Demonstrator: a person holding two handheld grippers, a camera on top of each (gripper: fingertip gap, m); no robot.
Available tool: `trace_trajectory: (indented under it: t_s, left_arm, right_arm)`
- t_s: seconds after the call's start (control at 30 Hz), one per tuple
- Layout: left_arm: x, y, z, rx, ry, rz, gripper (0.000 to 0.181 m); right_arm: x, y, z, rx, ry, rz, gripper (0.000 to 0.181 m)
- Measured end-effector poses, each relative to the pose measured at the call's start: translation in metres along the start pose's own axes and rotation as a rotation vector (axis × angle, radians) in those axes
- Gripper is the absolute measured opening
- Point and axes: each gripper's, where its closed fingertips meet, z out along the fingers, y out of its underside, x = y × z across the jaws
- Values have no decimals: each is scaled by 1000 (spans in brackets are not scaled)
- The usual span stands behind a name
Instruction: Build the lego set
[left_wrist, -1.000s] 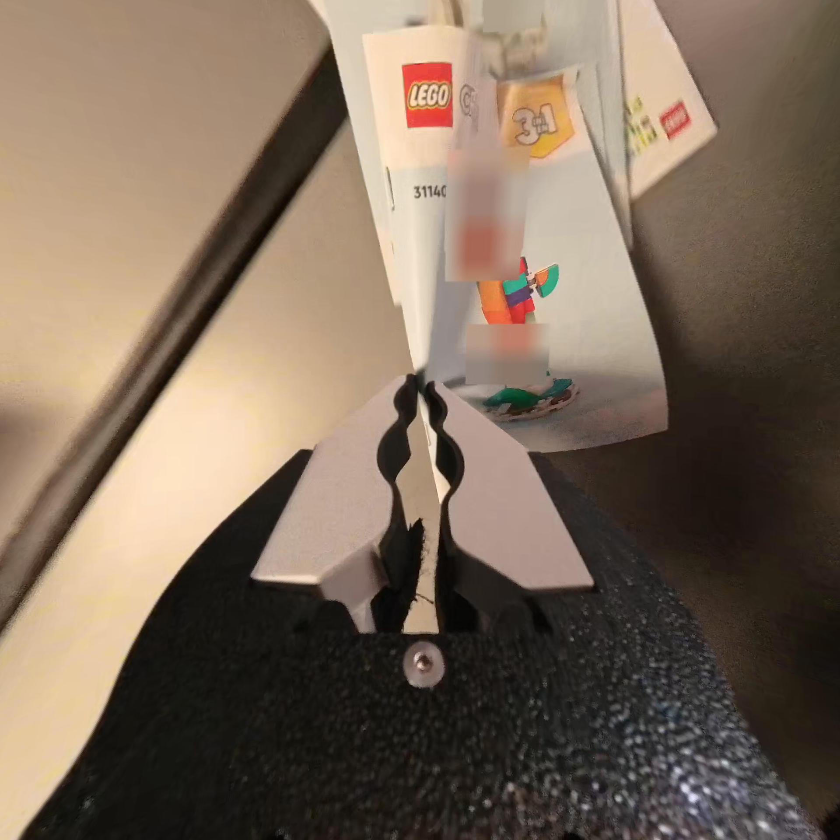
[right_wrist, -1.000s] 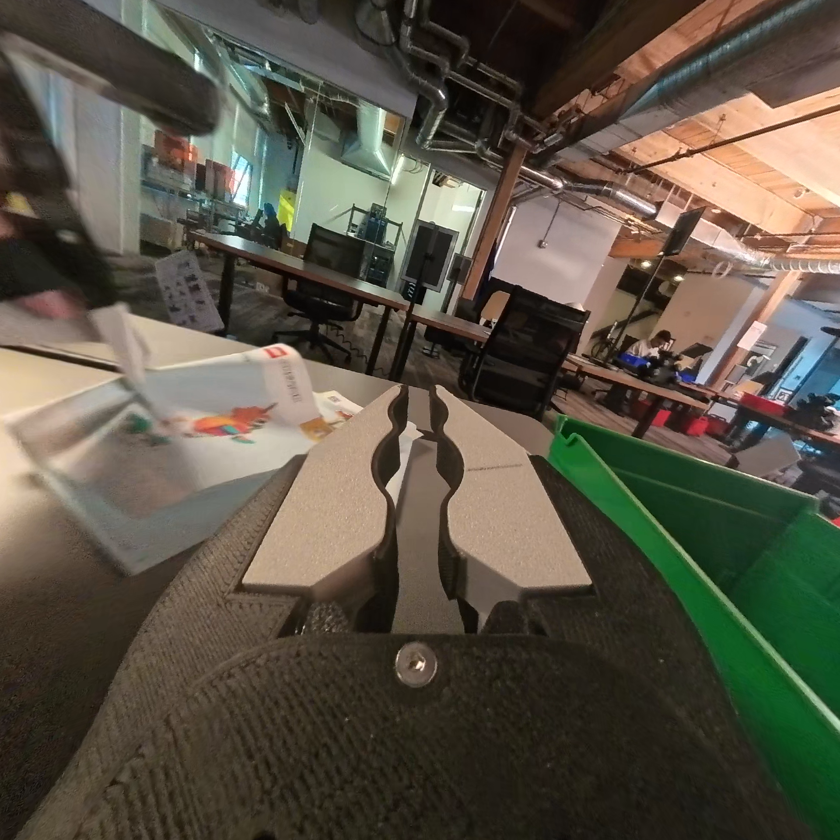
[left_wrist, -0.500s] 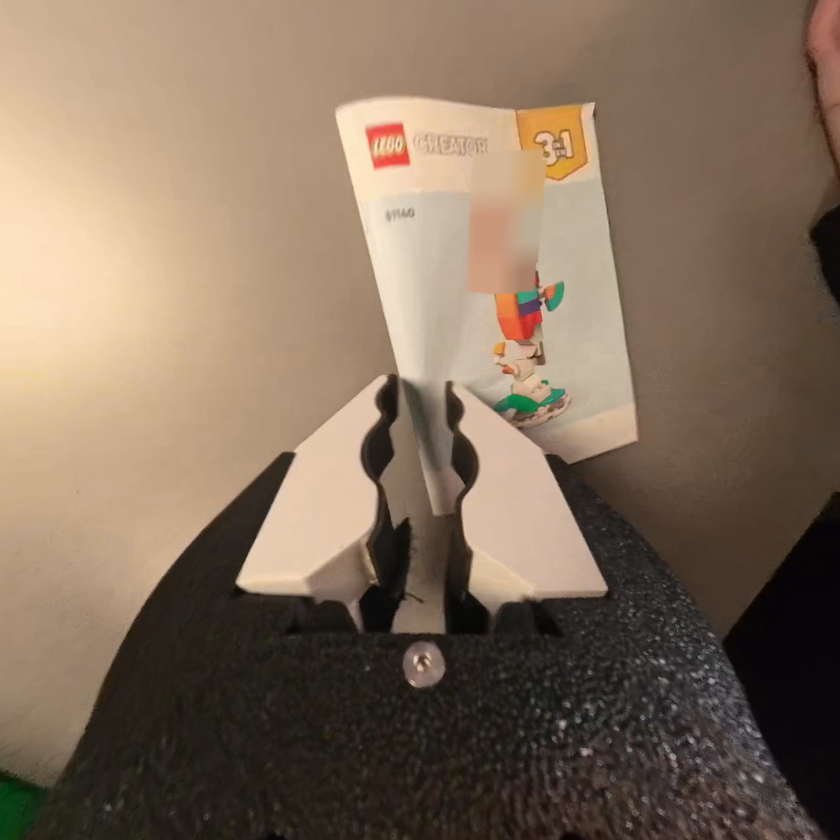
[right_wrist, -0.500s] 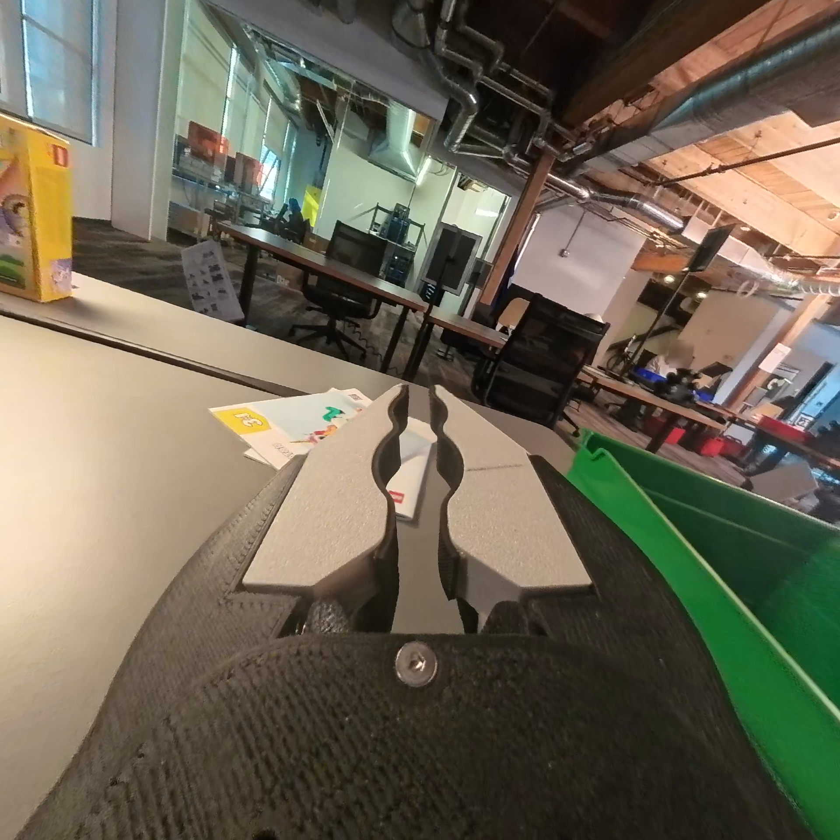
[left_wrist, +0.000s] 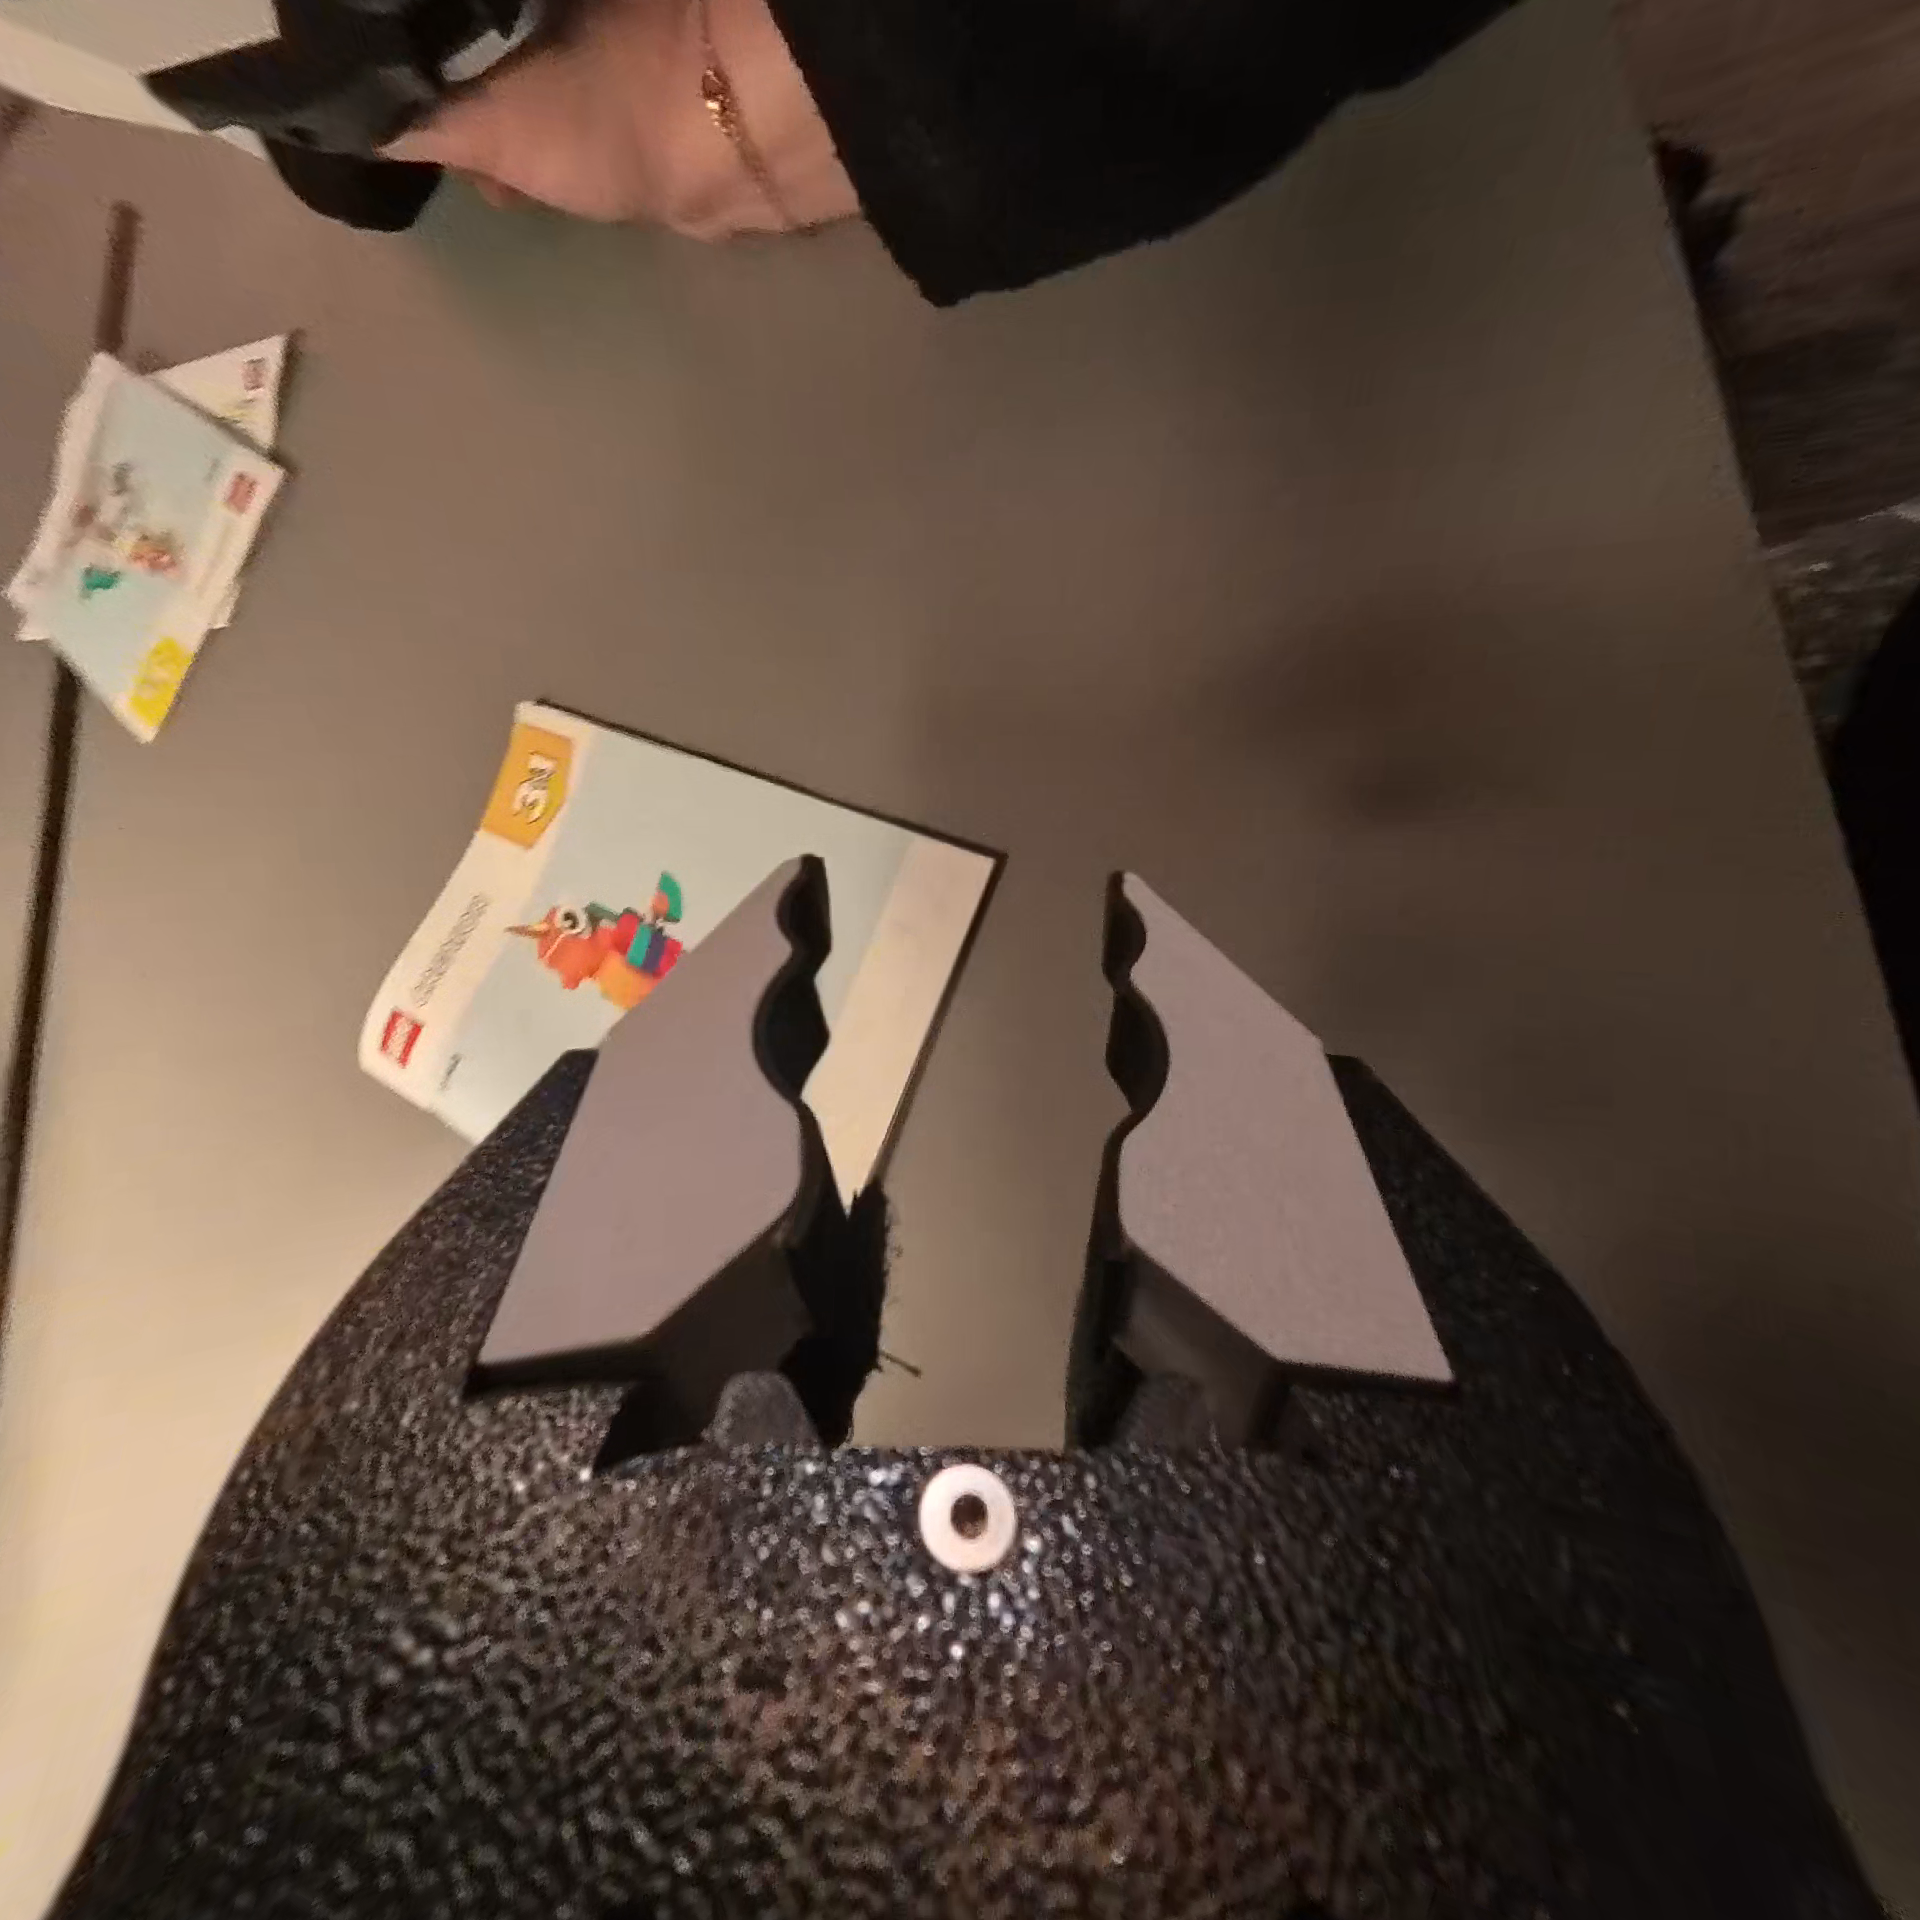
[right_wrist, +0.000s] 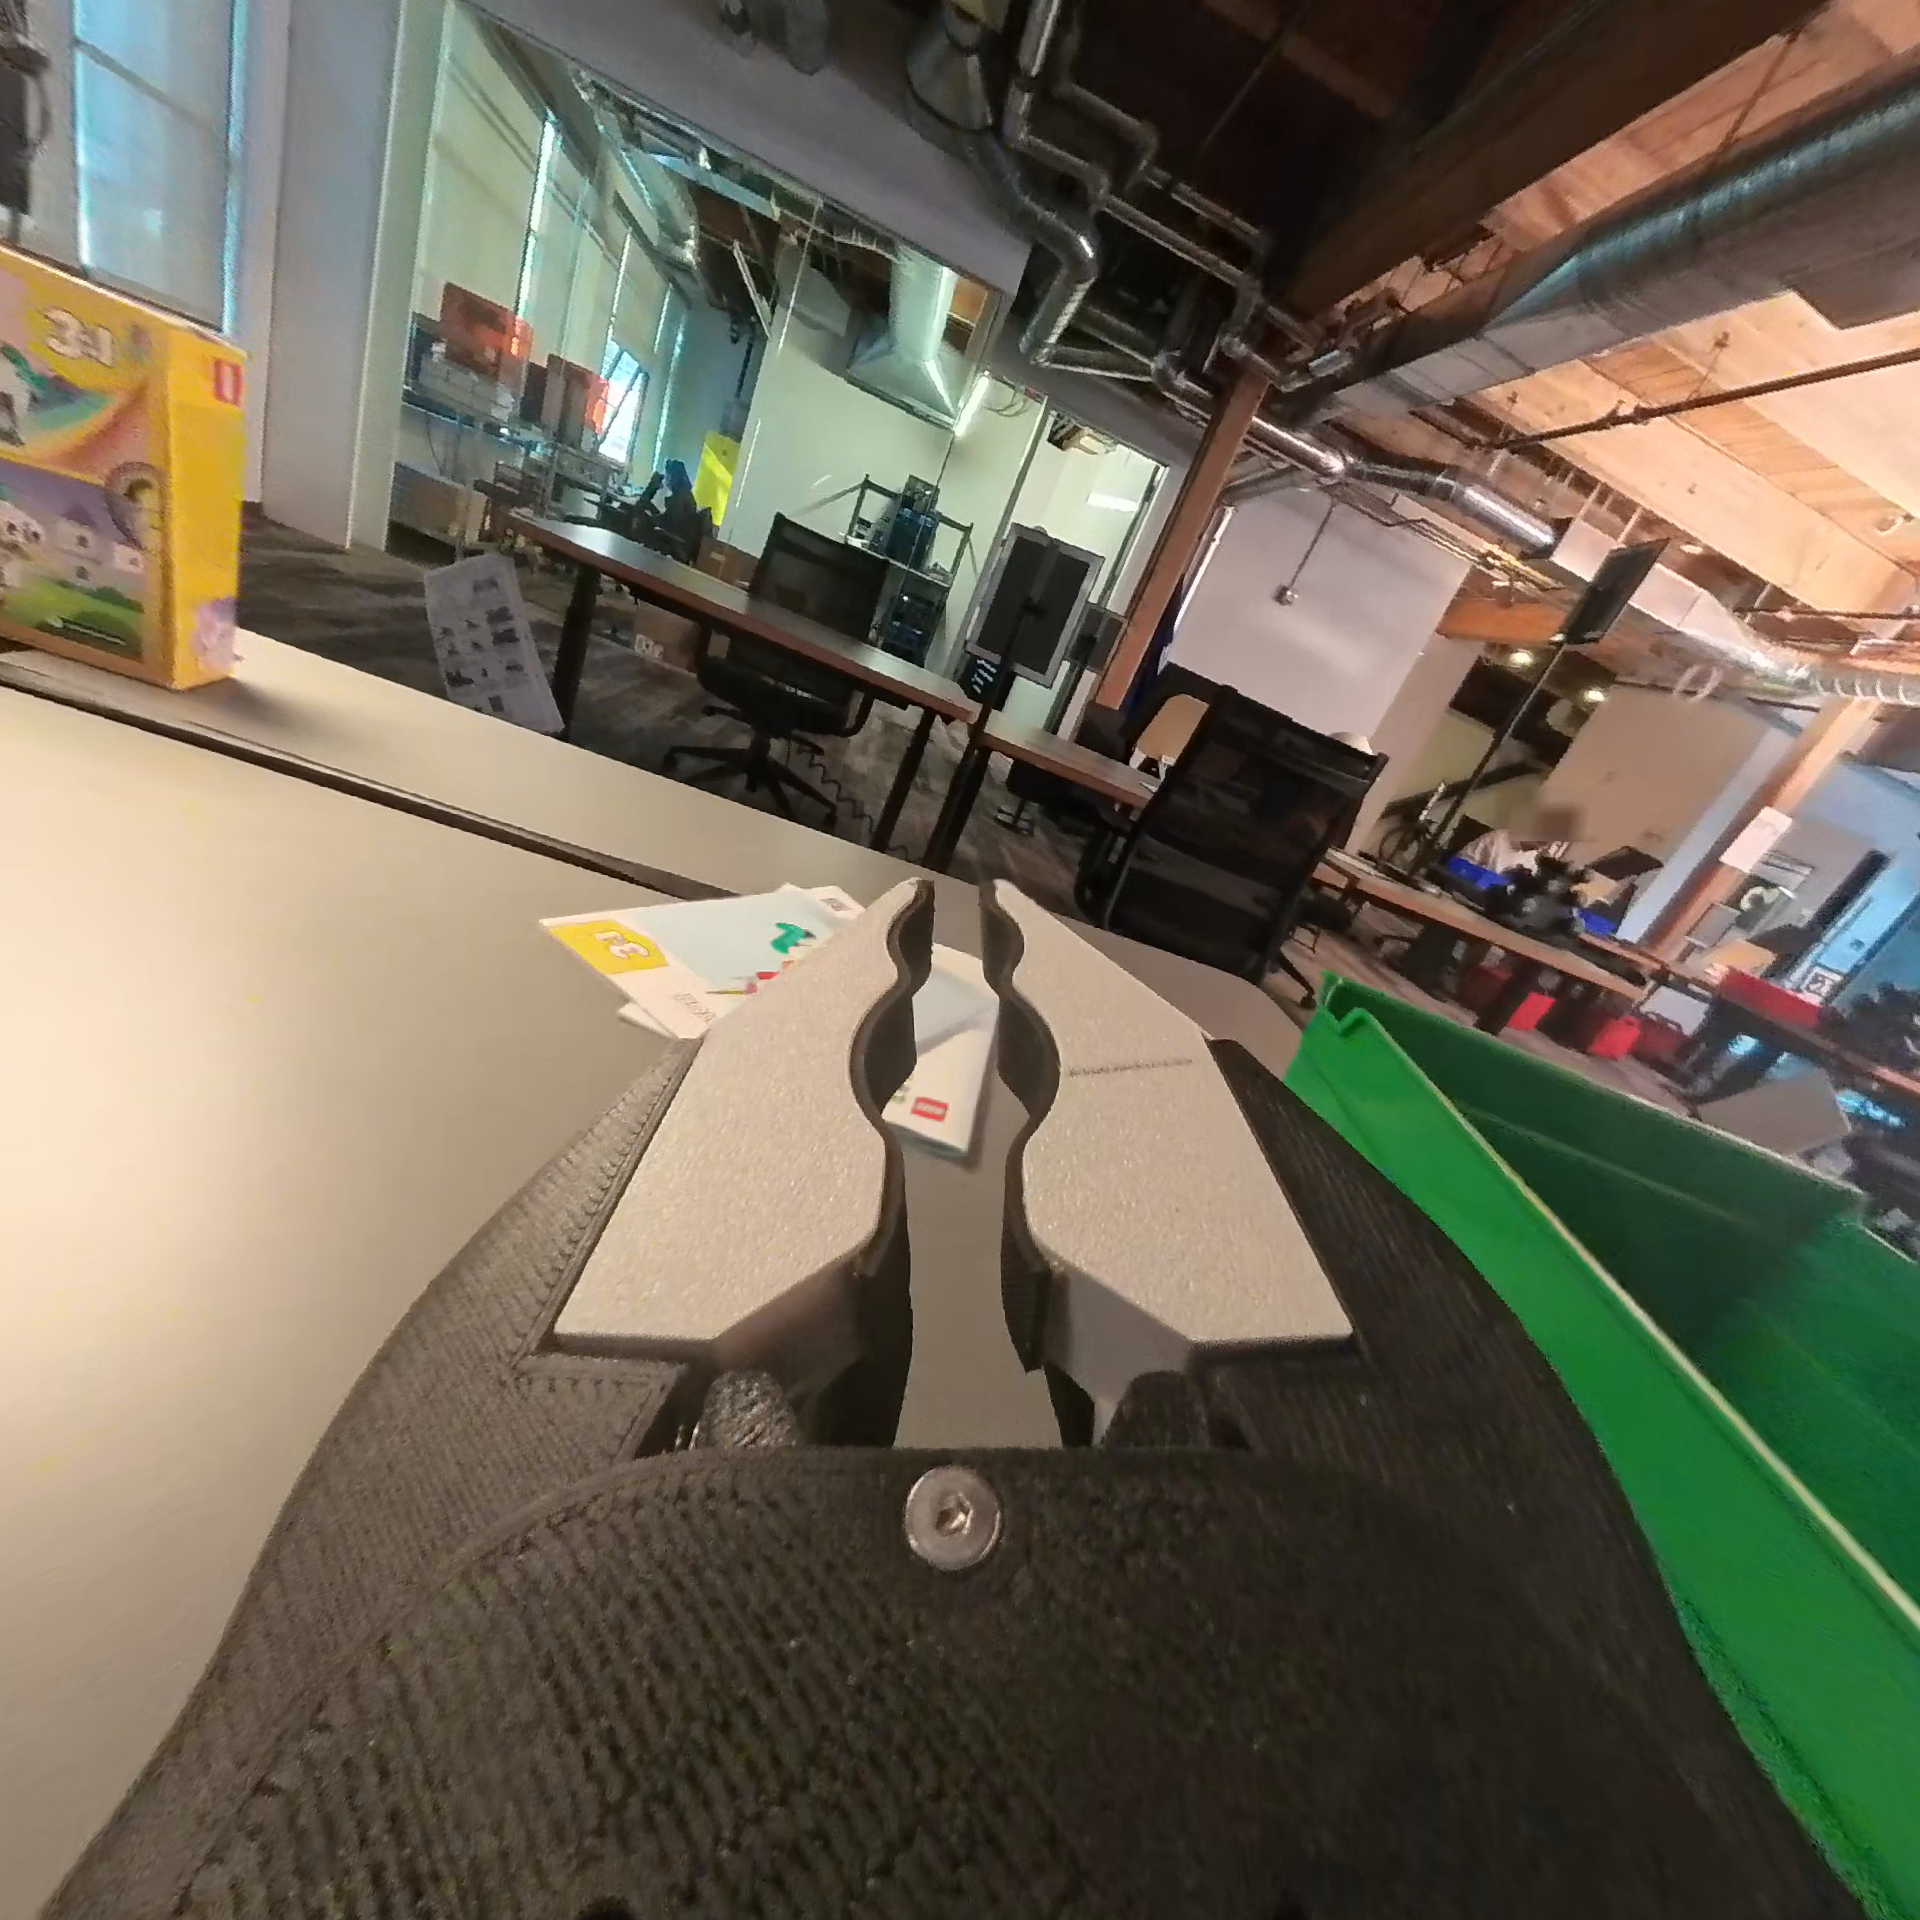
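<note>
My left gripper (left_wrist: 964, 873) is open and empty, looking down on the grey table (left_wrist: 1247, 571). A light-blue instruction booklet (left_wrist: 623, 914) with an orange model on its cover lies flat on the table; its right part lies behind my left finger (left_wrist: 675, 1122). My right gripper (right_wrist: 954, 888) is shut and empty, low over the table (right_wrist: 260, 1039). Ahead of it lie a few more booklets (right_wrist: 707, 951), which also show at the left of the left wrist view (left_wrist: 145, 530). No loose bricks show in either view.
A green bin (right_wrist: 1621, 1299) stands close on the right of my right gripper. A yellow set box (right_wrist: 114, 499) stands at the far left on the table. A person's black sleeve and hand (left_wrist: 935, 114) reach in at the top of the left wrist view. One gripper's finger ends stand about 35 centimeters off the other's.
My left gripper opened and let go of the booklet, which now lies flat on the table, and the gripper drew back from it. The right gripper stays shut and has hardly moved.
</note>
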Motion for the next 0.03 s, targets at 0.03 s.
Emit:
trace_trajectory:
  t_s: [0.03]
  left_arm:
    - [1,1,3,3,42,-6,48]
  right_arm:
    - [-3,-2,-4,-4,1,19,7]
